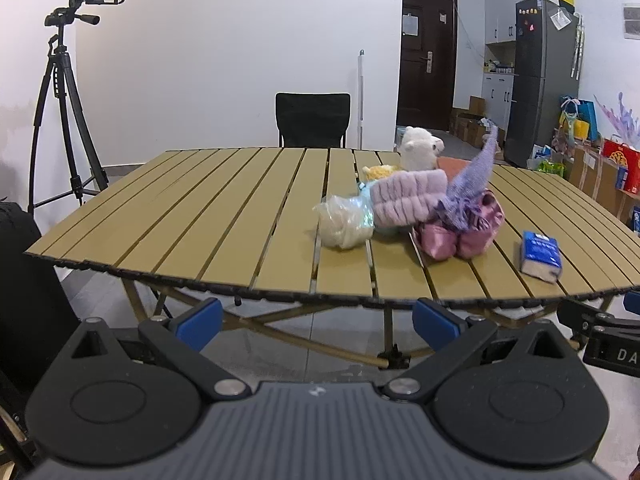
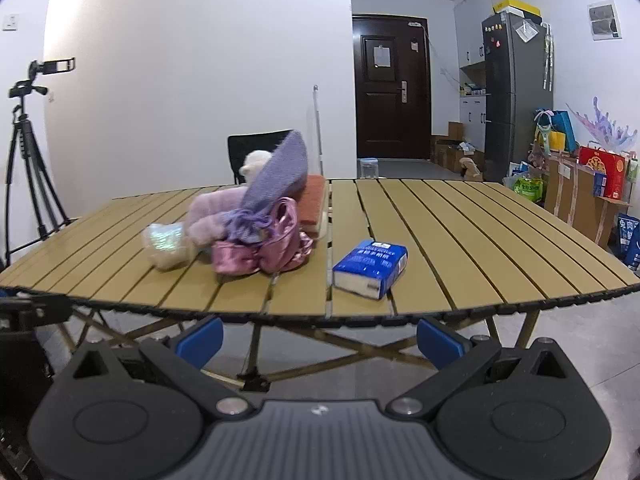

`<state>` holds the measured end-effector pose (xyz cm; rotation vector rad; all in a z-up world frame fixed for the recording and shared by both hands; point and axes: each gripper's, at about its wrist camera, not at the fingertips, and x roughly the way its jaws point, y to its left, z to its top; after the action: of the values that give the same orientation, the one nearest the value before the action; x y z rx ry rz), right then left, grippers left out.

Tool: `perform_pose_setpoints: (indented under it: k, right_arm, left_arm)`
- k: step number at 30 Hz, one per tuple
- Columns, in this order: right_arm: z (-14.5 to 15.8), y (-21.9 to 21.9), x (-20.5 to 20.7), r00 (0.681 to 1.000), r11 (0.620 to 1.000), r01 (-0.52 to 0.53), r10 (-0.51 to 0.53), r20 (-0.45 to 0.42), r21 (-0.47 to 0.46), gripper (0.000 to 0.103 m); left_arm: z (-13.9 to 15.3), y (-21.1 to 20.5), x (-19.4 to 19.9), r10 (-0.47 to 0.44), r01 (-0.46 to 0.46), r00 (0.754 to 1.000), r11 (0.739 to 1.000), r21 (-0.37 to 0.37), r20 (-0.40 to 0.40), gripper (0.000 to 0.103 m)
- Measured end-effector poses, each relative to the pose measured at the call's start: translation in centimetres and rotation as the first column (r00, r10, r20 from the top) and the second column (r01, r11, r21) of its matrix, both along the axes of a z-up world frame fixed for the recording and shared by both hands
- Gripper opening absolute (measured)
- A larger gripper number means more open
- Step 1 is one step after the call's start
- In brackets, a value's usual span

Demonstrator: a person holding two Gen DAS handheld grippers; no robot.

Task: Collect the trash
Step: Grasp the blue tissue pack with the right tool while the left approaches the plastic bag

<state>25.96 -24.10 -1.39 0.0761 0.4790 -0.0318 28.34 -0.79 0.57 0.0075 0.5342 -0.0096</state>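
A pile lies on the slatted tan table (image 1: 192, 216): a crumpled clear plastic bag (image 1: 346, 222), a pink fluffy cloth (image 1: 408, 196), a purple knitted scarf (image 1: 476, 176), a shiny pink bag (image 1: 464, 232) and a white plush toy (image 1: 420, 148). A blue tissue pack (image 1: 541, 256) lies to the right of the pile. The same pile (image 2: 256, 224) and tissue pack (image 2: 370, 266) show in the right wrist view. My left gripper (image 1: 318, 322) is open and empty, below the table's front edge. My right gripper (image 2: 320, 338) is open and empty, also below the front edge.
A black chair (image 1: 313, 120) stands behind the table. A camera tripod (image 1: 60, 112) stands at the left. A grey fridge (image 1: 544, 80), boxes and gift bags (image 1: 616, 168) line the right wall. A dark door (image 2: 390, 88) is at the back.
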Motion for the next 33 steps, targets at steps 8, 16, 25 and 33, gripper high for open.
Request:
perform_pose_setpoints:
  k: [8, 16, 25, 33]
  right_arm:
    - [-1.6, -1.2, 6.3, 0.999, 0.999, 0.031, -0.031, 0.012, -0.029, 0.103]
    - [-3.6, -2.4, 11.7, 0.998, 0.997, 0.068, -0.067, 0.004, -0.040, 0.095]
    - [-5.7, -3.2, 14.9, 0.994, 0.992, 0.112, -0.112, 0.010, -0.049, 0.081]
    - [-6.2, -2.9, 15.2, 0.989, 0.985, 0.145, -0.140, 0.052, -0.094, 0.057]
  left_arm:
    - [-0.8, -0.4, 5.2, 0.015, -0.016, 1.000, 1.000, -0.019, -0.025, 0.103]
    - [-2.0, -0.4, 8.8, 0.032, -0.032, 0.999, 0.999, -0.008, -0.035, 0.103]
    - [-3.1, 0.2, 12.0, 0.024, -0.025, 0.999, 0.999, -0.040, -0.027, 0.103]
    - [-3.6, 0.3, 13.9, -0.014, 0.011, 0.998, 0.999, -0.049, -0.056, 0.103]
